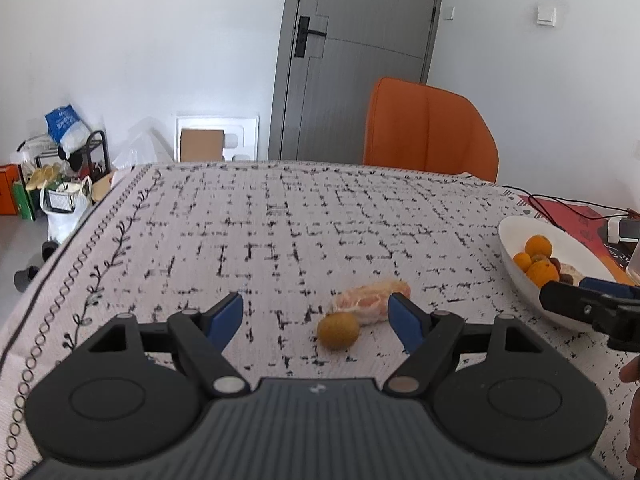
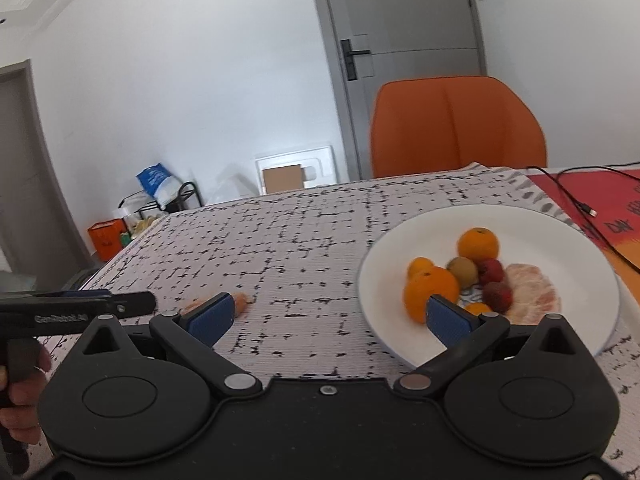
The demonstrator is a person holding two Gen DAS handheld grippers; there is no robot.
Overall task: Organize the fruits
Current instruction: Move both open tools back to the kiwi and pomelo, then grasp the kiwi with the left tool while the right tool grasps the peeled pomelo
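A small brown-yellow kiwi and a peeled citrus piece lie together on the patterned tablecloth, just ahead of my left gripper. That gripper is open with nothing between its blue pads. The white plate on the right holds oranges, a kiwi, red lychees and a peeled citrus. My right gripper is open and empty at the plate's left rim; its right pad overlaps the plate. In the right wrist view the peeled piece peeks past the left pad.
An orange chair stands behind the table's far edge. A black cable runs over a red mat at the far right. Bags and boxes crowd the floor at the left. A hand holds the left gripper's handle.
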